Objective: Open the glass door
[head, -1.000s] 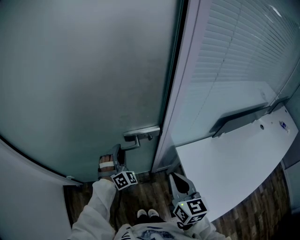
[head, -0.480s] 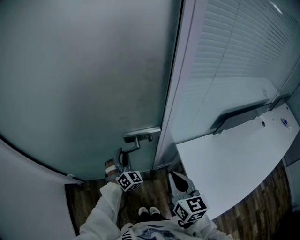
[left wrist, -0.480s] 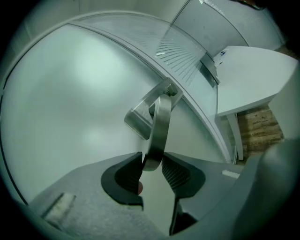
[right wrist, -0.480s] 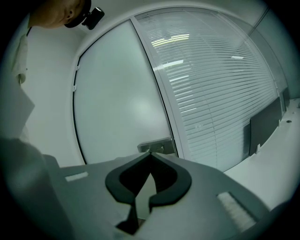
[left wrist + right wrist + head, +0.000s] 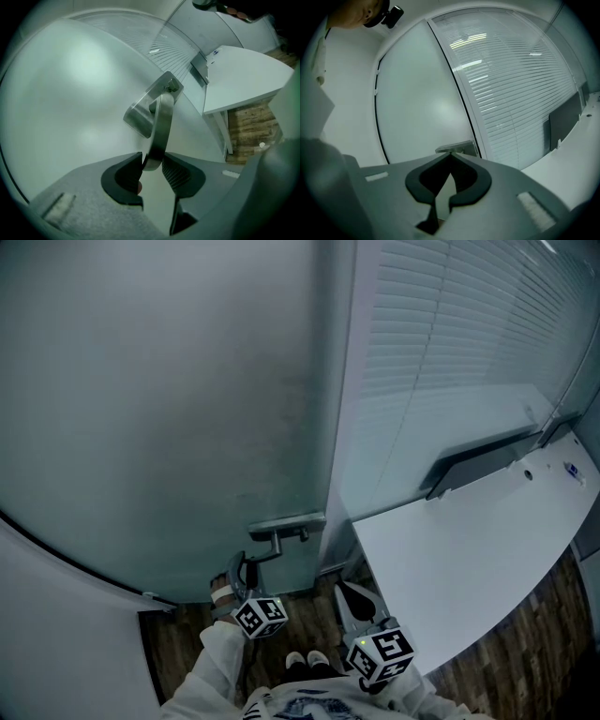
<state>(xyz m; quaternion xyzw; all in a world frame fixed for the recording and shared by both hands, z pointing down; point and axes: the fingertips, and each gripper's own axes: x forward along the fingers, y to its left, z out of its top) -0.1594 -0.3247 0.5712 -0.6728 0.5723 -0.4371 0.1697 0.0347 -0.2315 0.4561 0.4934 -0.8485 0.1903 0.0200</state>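
while left gripper just closed on the one door handle | right gripper closed, empty | two grippers total

Glass door blocking ahead, white desk crowding right, floor between seemingly free

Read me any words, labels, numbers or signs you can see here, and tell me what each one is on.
No text is legible in any view.
Too small to read: bluish label on the white desk.
Black-and-white square patterns only, no letters or digits: left marker cube, right marker cube.
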